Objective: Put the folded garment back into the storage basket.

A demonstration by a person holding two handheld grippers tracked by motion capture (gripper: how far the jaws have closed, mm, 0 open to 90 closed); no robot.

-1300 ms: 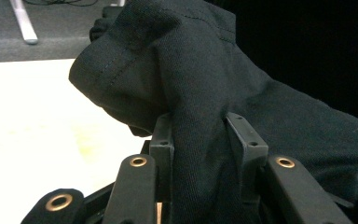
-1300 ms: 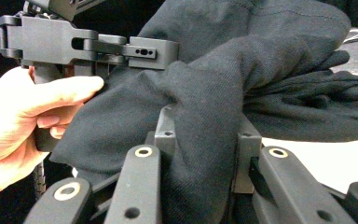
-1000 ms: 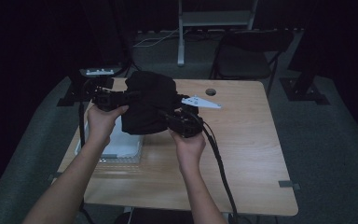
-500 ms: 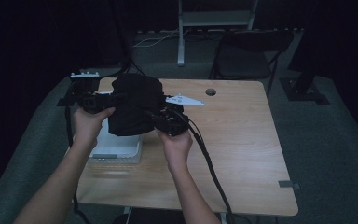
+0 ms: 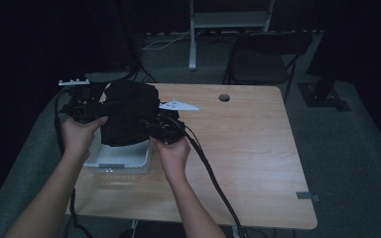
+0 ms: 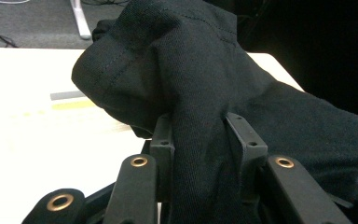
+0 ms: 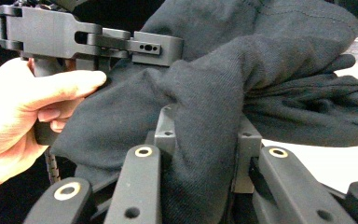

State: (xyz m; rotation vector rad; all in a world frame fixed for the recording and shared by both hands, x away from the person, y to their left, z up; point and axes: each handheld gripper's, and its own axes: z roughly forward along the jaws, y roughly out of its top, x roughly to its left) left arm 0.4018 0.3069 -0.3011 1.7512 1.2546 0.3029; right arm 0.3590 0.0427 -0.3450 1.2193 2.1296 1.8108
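Left gripper view shows your left gripper [image 6: 200,154] pinching a thick fold of the black cloth [image 6: 205,70] tight between its jaws. Your right gripper [image 7: 203,154] bites another fold of it the same way. The cloth is soft, dark and knitted, with a stitched seam, and it is bunched into a wrinkly lump. From the high view, you hold it up between both hands, over the white basket [image 5: 121,161] on the left side of the wooden table [image 5: 258,163].

Wooden table [image 5: 258,148]; white basket [image 5: 119,158] at left edge.
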